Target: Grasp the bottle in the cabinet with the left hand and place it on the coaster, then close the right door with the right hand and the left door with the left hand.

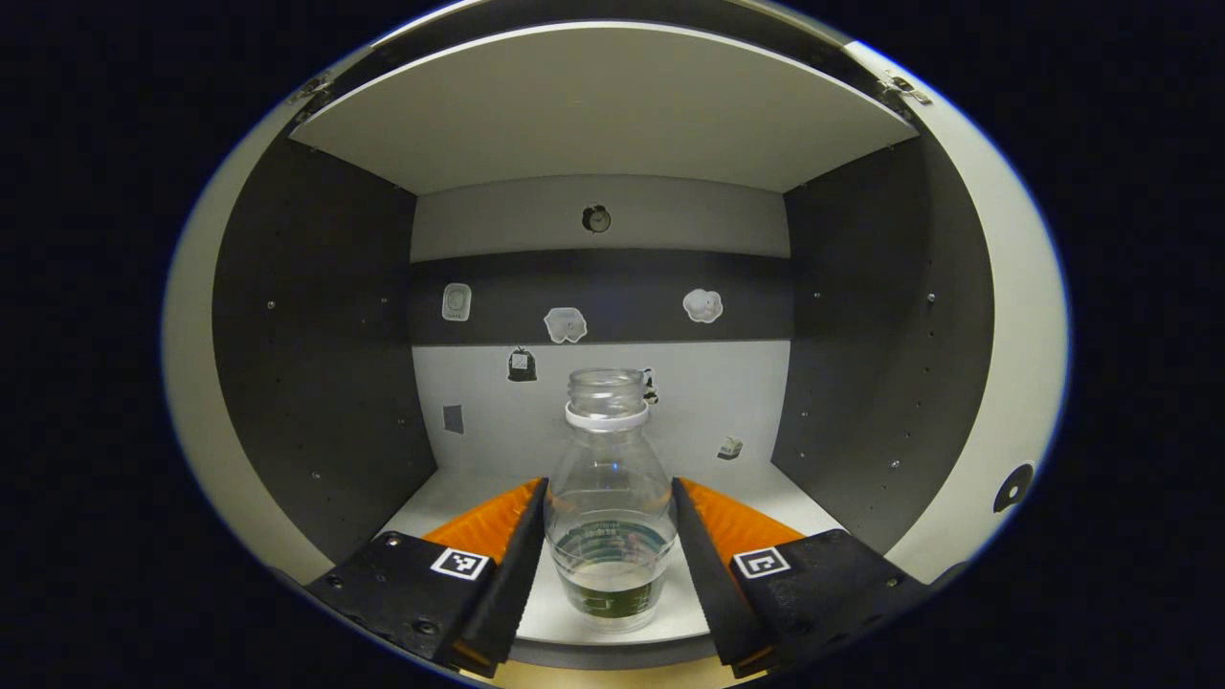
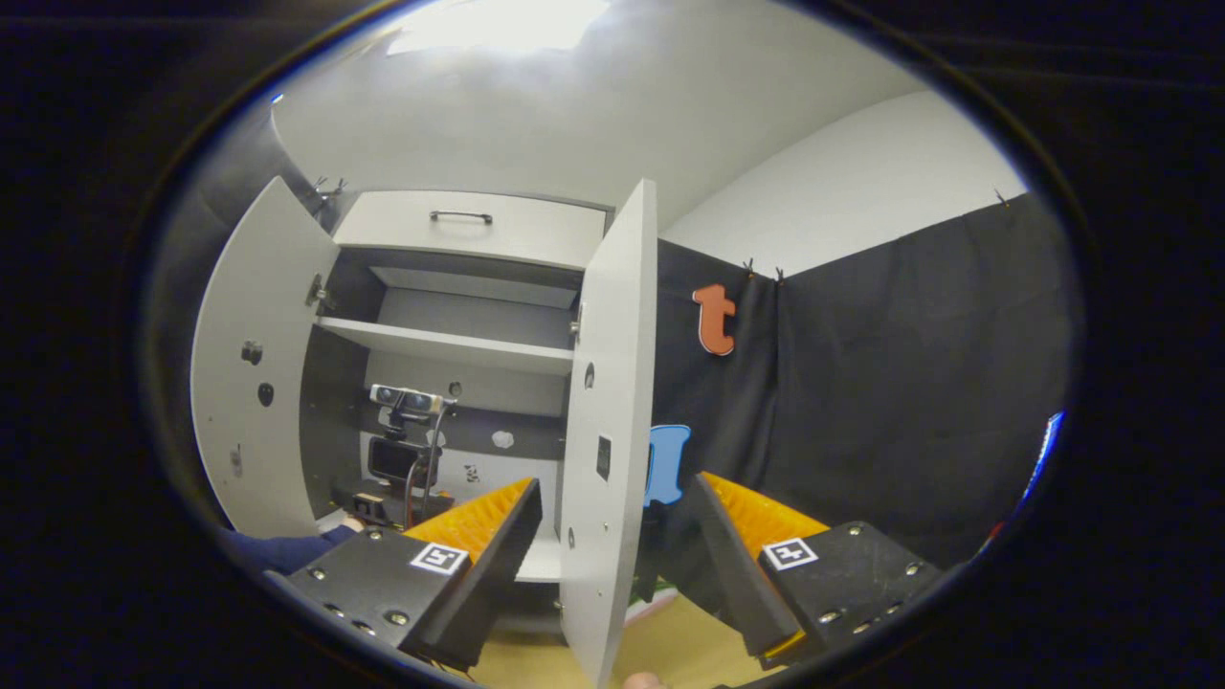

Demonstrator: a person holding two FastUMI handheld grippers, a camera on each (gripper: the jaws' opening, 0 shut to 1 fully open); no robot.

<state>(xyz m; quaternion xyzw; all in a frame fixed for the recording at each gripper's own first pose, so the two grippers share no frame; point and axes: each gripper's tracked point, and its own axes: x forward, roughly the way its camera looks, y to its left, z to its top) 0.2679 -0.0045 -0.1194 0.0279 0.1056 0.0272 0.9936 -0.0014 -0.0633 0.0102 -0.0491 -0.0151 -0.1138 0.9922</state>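
Cabinet (image 2: pixel 459 287) stands with both doors swung wide, the left door (image 2: pixel 254 383) and the right door (image 2: pixel 608 431), whose edge sits between the right gripper's (image 2: pixel 612 522) wide-spread fingers without either touching it. Bottle (image 1: pixel 610 498), clear, uncapped and upright, stands near the front edge of the cabinet's bottom shelf (image 1: pixel 459 493). It sits between the left gripper's (image 1: pixel 610 517) fingers, which flank its sides closely; whether they press it, I cannot tell.
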